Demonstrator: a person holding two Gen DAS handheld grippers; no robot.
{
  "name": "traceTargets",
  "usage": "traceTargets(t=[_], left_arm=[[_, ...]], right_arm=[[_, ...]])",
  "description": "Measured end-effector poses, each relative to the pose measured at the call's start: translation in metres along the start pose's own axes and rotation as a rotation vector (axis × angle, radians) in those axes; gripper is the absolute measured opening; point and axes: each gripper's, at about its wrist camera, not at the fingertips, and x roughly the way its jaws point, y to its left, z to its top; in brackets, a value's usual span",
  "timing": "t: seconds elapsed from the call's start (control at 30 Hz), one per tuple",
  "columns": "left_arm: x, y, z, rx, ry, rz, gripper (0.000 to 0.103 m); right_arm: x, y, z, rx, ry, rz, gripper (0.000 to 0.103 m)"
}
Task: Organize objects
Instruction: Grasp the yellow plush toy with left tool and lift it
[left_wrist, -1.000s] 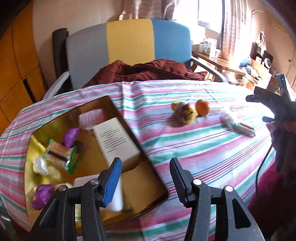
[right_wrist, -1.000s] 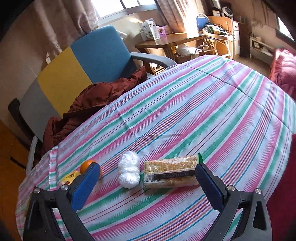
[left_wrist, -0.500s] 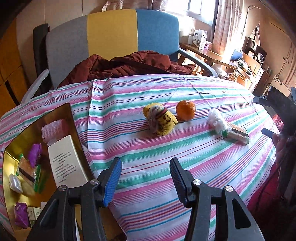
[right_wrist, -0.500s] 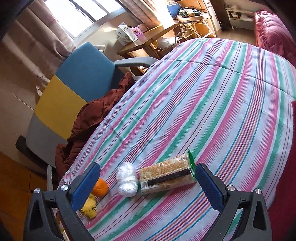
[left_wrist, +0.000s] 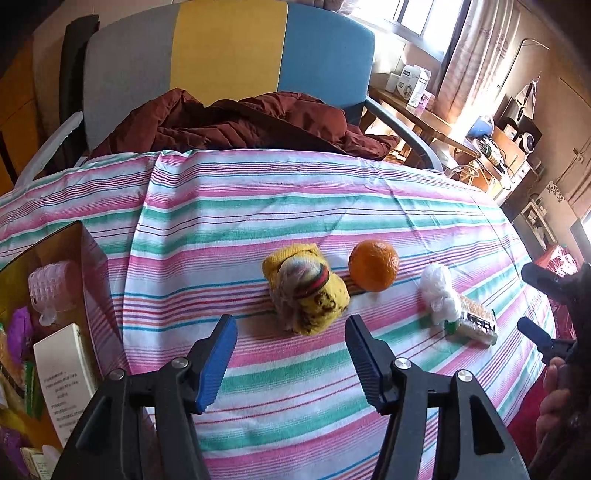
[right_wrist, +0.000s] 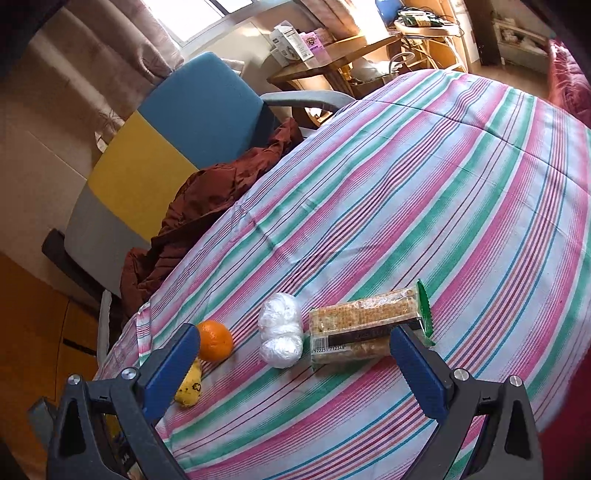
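Socks (left_wrist: 308, 291), probably a soft, light yellow roll left of the orange (left_wrist: 373, 270): pinch mid-bundle; 2 grippers, left (left_wrist: 290, 356) and right (right_wrist: 295, 363), gape empty.

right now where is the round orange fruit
In the left wrist view the round orange fruit sits on the striped tablecloth, between the yellow cloth bundle and white plastic-wrapped lump.

My left hand-held gripper (left_wrist: 290, 349): black plastic frame, two arms ending in blue ribbed pads (left_wrist: 218, 363), silver round screws at the joints. My right hand-held gripper (right_wrist: 295, 360): same build, black frame, blue pads (right_wrist: 415, 371), silver screws on each arm. From the left wrist view, the right one shows as a dark silhouette with a blue tip, fingers (left_wrist: 554, 398) beneath it.
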Motion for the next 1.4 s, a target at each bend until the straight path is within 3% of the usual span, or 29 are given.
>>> traceTargets(t=[0.17, 0.47, 0.8, 1.17, 1.4], left_arm=[[0.02, -0.005, 0.017, -0.018, 0.001, -0.012, 0.068], [0.07, -0.003, 0.025, -0.042, 0.054, 0.006, 0.066], [0.07, -0.004, 0.019, 0.006, 0.043, 0.026, 0.037], [0.028, -0.03, -0.042, 0.176, -0.053, 0.137, 0.034], [0.017, -0.039, -0.071, 0.204, -0.143, 0.183, 0.034]], right_arm=[[-0.003, -0.006, 0.002, 0.03, -0.022, -0.002, 0.103], [0.004, 0.0, 0.001, -0.002, 0.002, -0.008, 0.103], [0.004, 0.008, -0.002, -0.054, -0.009, -0.033, 0.103], [0.008, 0.014, -0.005, -0.099, 0.01, -0.054, 0.103], [0.01, 0.02, -0.009, -0.137, 0.015, -0.069, 0.103]])
